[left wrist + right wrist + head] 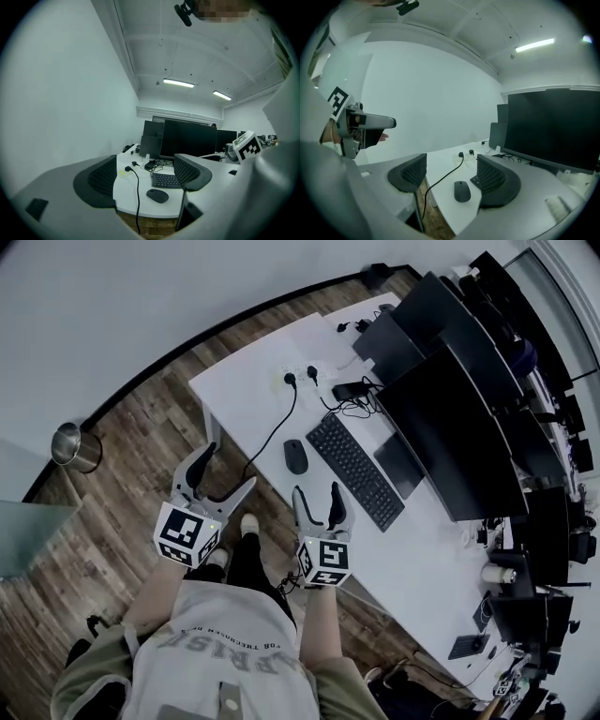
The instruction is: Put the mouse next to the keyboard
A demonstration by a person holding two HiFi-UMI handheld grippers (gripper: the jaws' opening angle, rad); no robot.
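Both grippers hang in the air with nothing between their jaws. In the head view, the left gripper [228, 470] is off the desk's front edge, above the wooden floor [122, 474], and its jaws are spread wide. Its own view looks between the ribbed pads [103, 180] at the desk beyond, and neither pad touches anything. The right gripper [317, 498] hangs close to the front edge, its jaws also well apart and empty. Its own view shows both pads [412, 172] clear of the desk.

The white desk [253, 390] carries a row of dark monitors [450, 427] along its far side. The black keyboard [354, 470] lies before them, parallel to the front edge. The black mouse [295, 456] sits on the desk just beside the keyboard's left short end, not touching it, close to the front edge and near the left corner. It lies ahead of both grippers, untouched. A black cable [272, 432] runs from a plug on the desk over the front edge, left of the mouse.
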